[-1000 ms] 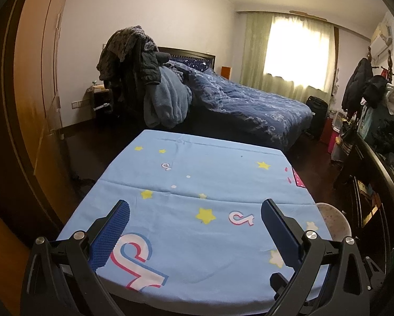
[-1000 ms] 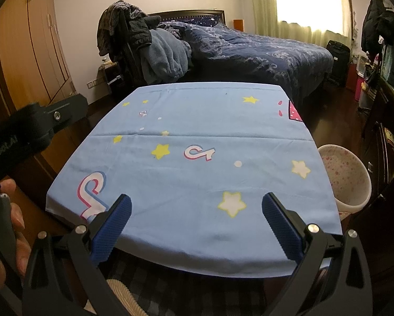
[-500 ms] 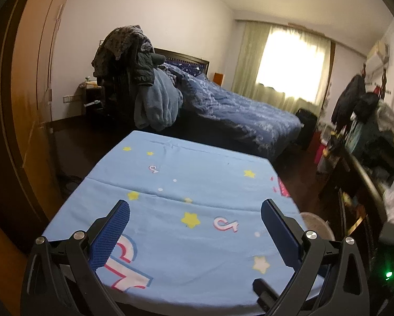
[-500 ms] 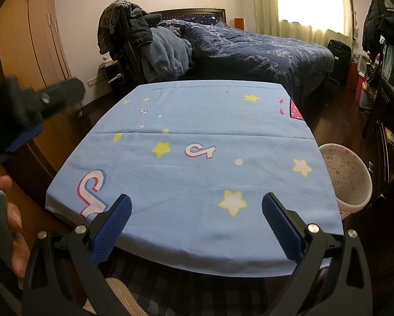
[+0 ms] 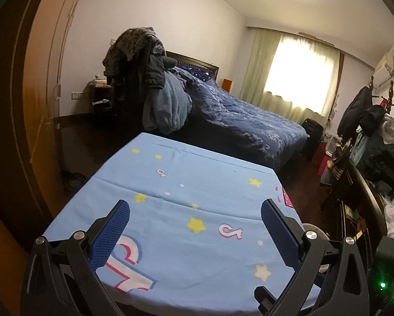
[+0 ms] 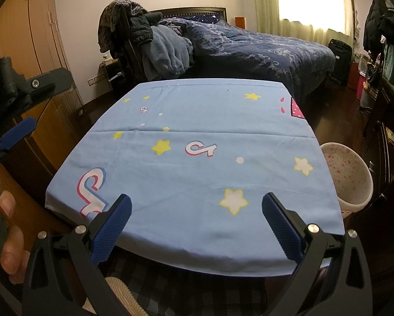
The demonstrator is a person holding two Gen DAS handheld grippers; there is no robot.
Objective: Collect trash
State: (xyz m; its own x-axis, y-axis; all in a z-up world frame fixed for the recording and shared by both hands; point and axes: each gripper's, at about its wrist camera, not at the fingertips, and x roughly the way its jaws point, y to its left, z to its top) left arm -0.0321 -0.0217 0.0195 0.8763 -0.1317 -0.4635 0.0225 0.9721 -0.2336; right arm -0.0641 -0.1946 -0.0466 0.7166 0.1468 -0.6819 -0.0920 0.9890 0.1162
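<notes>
The only thing here tied to collecting trash is the bin (image 6: 348, 173), a round white plastic tub speckled with small pink spots. It stands upright on the dark floor just beside the right near corner of the blue cloth (image 6: 197, 158), its open mouth partly tucked under the cloth's edge. In the left wrist view only a sliver of the rim (image 5: 313, 227) shows.

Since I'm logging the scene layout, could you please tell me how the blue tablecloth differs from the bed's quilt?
The tablecloth is light blue with yellow stars and lies flat and smooth; the quilt is dark navy with a pale swirl pattern and lies rumpled. The tablecloth is nearest the open right gripper; the quilt lies beyond it. Both are blue fabric covers.
</notes>
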